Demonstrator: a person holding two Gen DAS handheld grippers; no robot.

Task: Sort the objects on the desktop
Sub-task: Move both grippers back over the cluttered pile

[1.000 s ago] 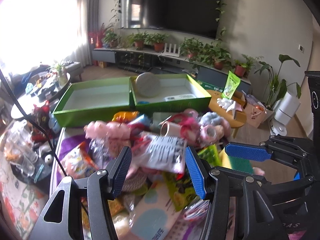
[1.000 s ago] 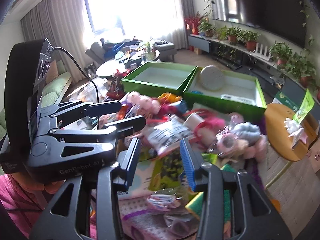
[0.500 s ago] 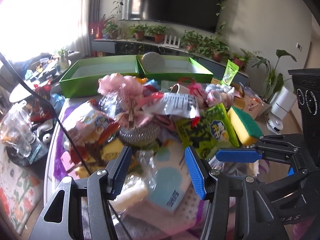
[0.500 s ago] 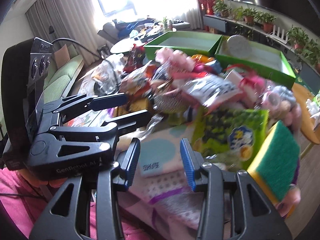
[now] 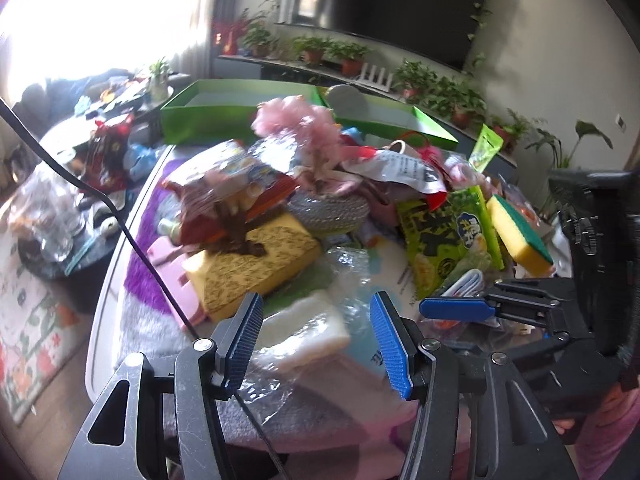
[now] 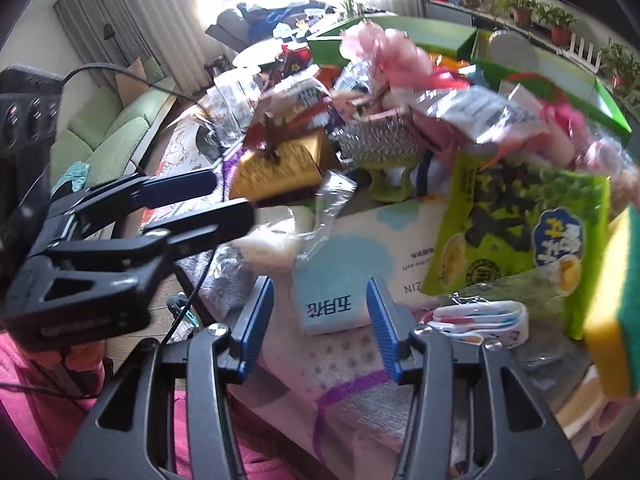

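The left gripper [image 5: 316, 334] stands with its jaws apart and nothing clamped; a white pack [image 5: 304, 330] in clear wrap lies between the blue pads but they do not press on it. The right gripper [image 6: 320, 324] is likewise parted and empty, its jaws having just been opening. Between its pads lies the near corner of a tissue pack [image 6: 360, 264] (white with pale blue clouds), not touched as far as the view shows.

Beyond the grippers the pile sits on a towel [image 6: 352, 384] with purple trim. In the near rank: a flat strap bundle [image 6: 476, 320], a green snack bag [image 6: 520, 228] leaning on the tissue pack, and a yellow-green sponge [image 6: 612, 316] to the right. In the middle rank: a yellow block [image 5: 256, 264], a steel scourer [image 5: 328, 210] and a red snack bag [image 5: 236, 192]. Further back, a pink puff [image 5: 300, 122] tops the heap.

At the far edge stand two green trays [image 5: 192, 120]. The left one appears empty; the right one holds a round grey disc [image 5: 347, 100], and its remaining contents cannot be told from here.

Progress, judged from this layout: sorting is at an early stage. Almost every object remains in the heap, and neither gripper has yet taken one.
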